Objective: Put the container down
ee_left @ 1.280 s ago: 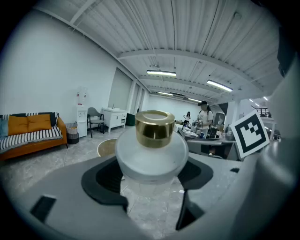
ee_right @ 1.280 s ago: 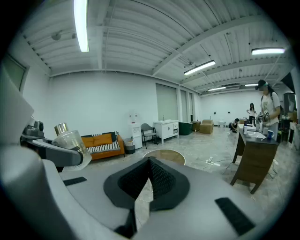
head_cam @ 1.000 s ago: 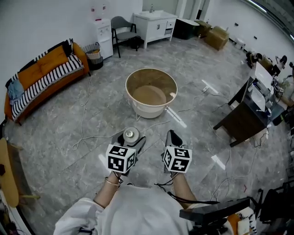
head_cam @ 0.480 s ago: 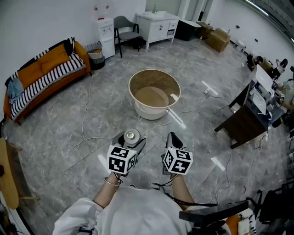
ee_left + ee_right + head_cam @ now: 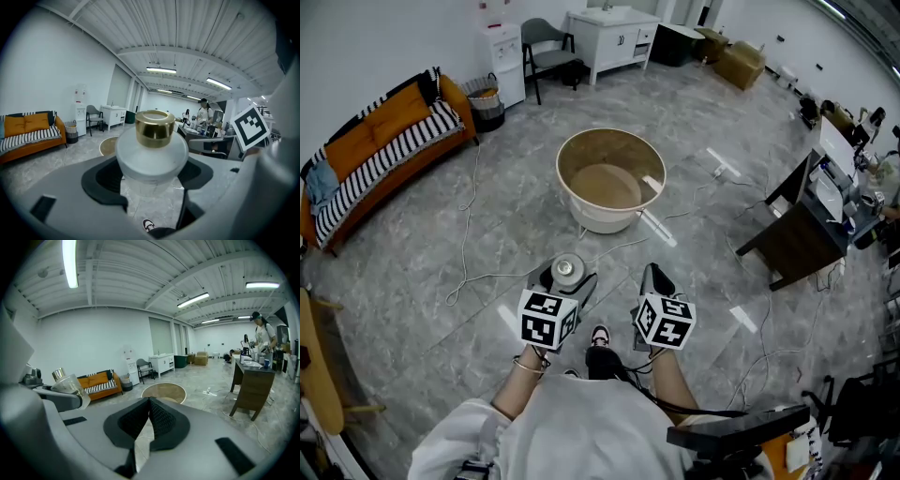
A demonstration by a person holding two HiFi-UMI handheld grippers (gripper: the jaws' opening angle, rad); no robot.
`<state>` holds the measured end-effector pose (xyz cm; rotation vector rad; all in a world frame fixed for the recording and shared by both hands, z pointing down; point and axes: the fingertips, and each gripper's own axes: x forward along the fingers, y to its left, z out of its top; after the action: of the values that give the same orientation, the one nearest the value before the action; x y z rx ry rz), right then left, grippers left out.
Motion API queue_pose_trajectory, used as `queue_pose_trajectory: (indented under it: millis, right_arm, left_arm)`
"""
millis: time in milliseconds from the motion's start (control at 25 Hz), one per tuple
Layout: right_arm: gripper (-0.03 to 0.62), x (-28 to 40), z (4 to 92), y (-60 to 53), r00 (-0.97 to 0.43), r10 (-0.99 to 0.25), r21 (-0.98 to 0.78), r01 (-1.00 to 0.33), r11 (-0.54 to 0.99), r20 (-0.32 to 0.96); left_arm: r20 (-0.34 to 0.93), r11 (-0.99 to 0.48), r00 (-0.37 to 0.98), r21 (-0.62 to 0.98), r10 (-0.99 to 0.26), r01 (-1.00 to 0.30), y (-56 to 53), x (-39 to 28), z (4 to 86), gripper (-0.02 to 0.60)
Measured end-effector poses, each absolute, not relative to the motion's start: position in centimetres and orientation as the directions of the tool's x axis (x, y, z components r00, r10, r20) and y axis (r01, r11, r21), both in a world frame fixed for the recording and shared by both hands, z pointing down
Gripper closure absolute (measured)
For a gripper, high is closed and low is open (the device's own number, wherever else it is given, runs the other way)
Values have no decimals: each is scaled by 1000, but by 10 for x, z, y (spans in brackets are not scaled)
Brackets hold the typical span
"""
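Since a second ago a shoe is showing up low centre, between the left gripper and the right gripper, and the round tub is sitting a bit higher in the head view. I'm holding the left gripper at lower centre-left, with its jaws standing wide and clamping on the container, a frosted bottle with a gold cap. It is staying upright and clear of the floor. In the left gripper view the dark pads are pressing on the bottle's body from both sides, with the cap sticking up mid-frame. I'm carrying the right gripper just beside it on the right, with its jaws together and gripping nothing. The tub is sitting above both grippers in the frame, well apart from the container, and the striped sofa is lying at upper left
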<state>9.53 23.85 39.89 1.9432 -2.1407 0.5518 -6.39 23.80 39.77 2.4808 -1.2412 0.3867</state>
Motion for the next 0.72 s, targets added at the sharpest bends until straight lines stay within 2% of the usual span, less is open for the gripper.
queue_pose_trajectory:
  millis: [720]
  right_arm:
    - [571,120,393,96,-178,-900,-150,-980,128,399]
  left_arm:
    - [374,-520,538,159,-755,-840,104,-41,384,244]
